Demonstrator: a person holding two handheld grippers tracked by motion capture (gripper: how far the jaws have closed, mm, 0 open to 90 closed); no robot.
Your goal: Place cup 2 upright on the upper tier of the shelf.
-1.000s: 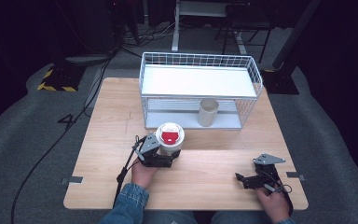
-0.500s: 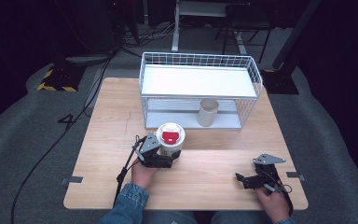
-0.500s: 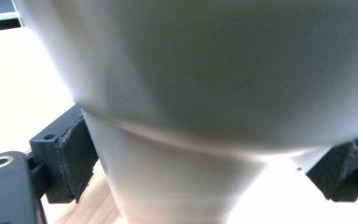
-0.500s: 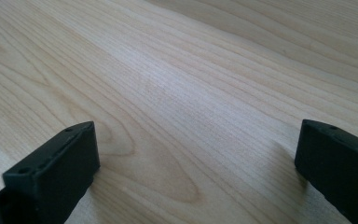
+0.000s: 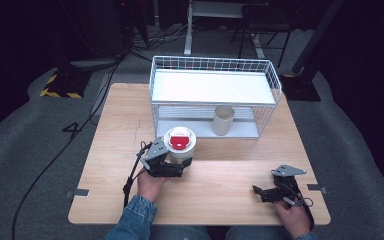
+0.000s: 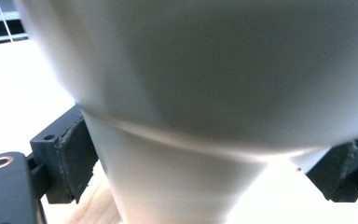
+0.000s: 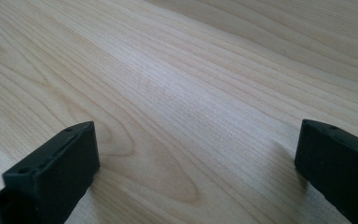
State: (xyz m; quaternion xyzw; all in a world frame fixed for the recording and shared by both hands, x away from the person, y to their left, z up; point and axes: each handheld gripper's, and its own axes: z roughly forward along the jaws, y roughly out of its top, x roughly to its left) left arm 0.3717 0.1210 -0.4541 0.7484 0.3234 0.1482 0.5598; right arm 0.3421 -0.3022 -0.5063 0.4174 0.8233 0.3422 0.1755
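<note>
**White cup held in my left gripper, right gripper idle**

White and tapered, the cup with a red disc on its top stands upright between the jaws of my left gripper, just ahead of my left hand. In the left gripper view the cup's wall fills the space between both pads, which press against its lower part, so I read the jaws as pinching the cup. Beyond the gripper stands the white wire basket, with a pale cylinder on its lower shelf. My right gripper lies well off to the right on the wooden table, jaws spread wide with bare wood between them.
</note>
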